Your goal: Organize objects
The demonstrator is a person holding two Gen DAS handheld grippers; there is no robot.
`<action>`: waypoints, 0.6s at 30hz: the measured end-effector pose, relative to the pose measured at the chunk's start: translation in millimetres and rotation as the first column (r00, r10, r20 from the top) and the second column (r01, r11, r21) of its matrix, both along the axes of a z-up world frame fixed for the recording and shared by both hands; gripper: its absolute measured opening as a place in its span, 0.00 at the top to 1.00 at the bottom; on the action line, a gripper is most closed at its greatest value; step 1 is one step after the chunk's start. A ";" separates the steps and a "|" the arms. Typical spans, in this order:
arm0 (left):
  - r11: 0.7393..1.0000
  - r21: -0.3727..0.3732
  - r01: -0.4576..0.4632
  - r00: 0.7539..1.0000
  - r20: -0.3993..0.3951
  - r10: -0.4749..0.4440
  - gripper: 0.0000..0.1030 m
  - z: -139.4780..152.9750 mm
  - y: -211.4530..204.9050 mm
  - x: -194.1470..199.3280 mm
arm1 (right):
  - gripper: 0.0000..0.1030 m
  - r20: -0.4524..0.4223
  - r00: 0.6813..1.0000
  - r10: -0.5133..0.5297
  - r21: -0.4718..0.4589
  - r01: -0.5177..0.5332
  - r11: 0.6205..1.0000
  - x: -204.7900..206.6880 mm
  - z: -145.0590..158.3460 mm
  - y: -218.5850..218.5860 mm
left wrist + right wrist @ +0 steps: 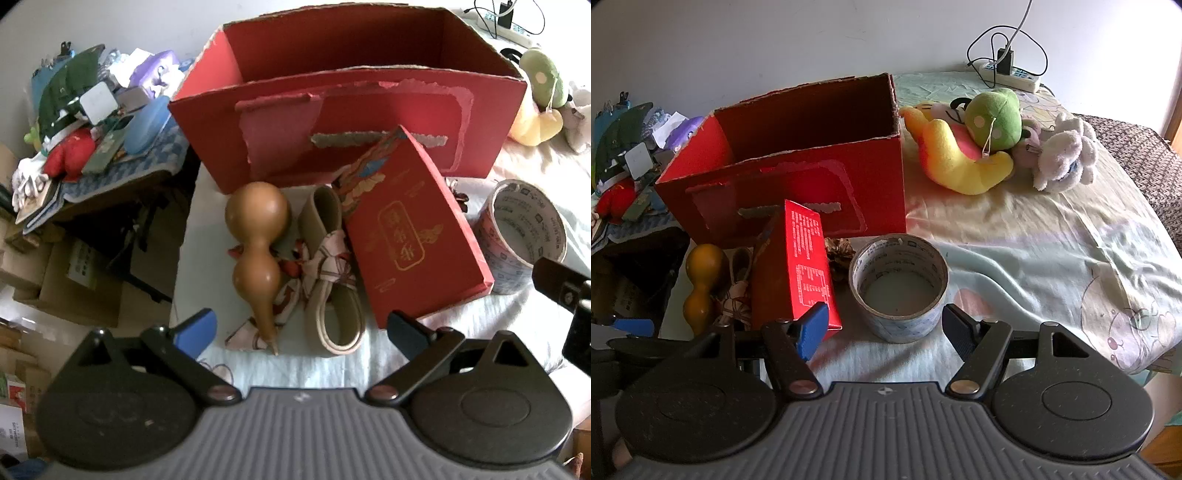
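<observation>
I hold both grippers over the bed, tilted down toward a small cluster of things in front of a big red cardboard box [347,122] whose top is open. My left gripper [301,334] has its jaws spread wide with nothing between the pads; just ahead of it lie a brown gourd [256,251], resting lengthwise with its thin stem toward me, and beside that a small olive shoe [332,280] with a patterned ribbon knotted round it. To the right of the shoe a flat red packet [413,236] with gold lettering stands on edge, leaning back toward the box. My right gripper [882,334] is also spread wide and empty, hovering close over a roll of printed tape [899,288] that lies flat on the sheet [1015,258], its hollow facing up; the roll sits between the lines of my two fingers but the pads do not touch it. A pine cone [840,253] peeks out behind the tape, near the box wall. Further right on the bed rests a heap of plush toys [979,147], well apart from the box's front cluster. A power strip [1010,75] lies by the wall.
</observation>
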State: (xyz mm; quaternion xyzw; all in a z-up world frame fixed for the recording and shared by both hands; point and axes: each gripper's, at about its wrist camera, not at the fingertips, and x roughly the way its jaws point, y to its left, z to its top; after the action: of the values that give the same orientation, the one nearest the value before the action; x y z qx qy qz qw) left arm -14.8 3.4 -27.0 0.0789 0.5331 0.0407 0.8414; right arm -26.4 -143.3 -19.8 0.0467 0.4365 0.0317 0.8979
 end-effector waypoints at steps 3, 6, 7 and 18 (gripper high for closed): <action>1.000 0.001 -0.001 1.000 0.000 0.001 0.04 0.1 0.0 0.4 | 0.31 -0.002 1.000 0.001 0.005 -0.001 1.000 0.2 -0.5 -1.0; 1.000 0.003 0.000 1.000 -0.005 0.000 0.04 -0.6 -0.3 1.3 | 0.31 -0.004 1.000 0.000 0.009 0.000 1.000 -0.1 -1.0 -1.7; 1.000 0.003 0.000 1.000 -0.004 0.000 0.04 -0.6 -0.2 1.2 | 0.31 -0.003 1.000 -0.001 0.011 0.001 1.000 -0.4 -1.0 -2.0; 1.000 0.013 0.005 1.000 -0.005 -0.005 0.04 -3.0 -4.3 0.9 | 0.32 -0.002 1.000 -0.012 0.027 0.012 1.000 -1.8 -1.4 -4.9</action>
State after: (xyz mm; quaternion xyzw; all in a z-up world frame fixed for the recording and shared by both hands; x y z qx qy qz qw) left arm -13.8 -0.9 -30.0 0.0857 0.5346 0.0419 0.8397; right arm -28.2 -148.2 -21.2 0.0615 0.4366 0.0323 0.8970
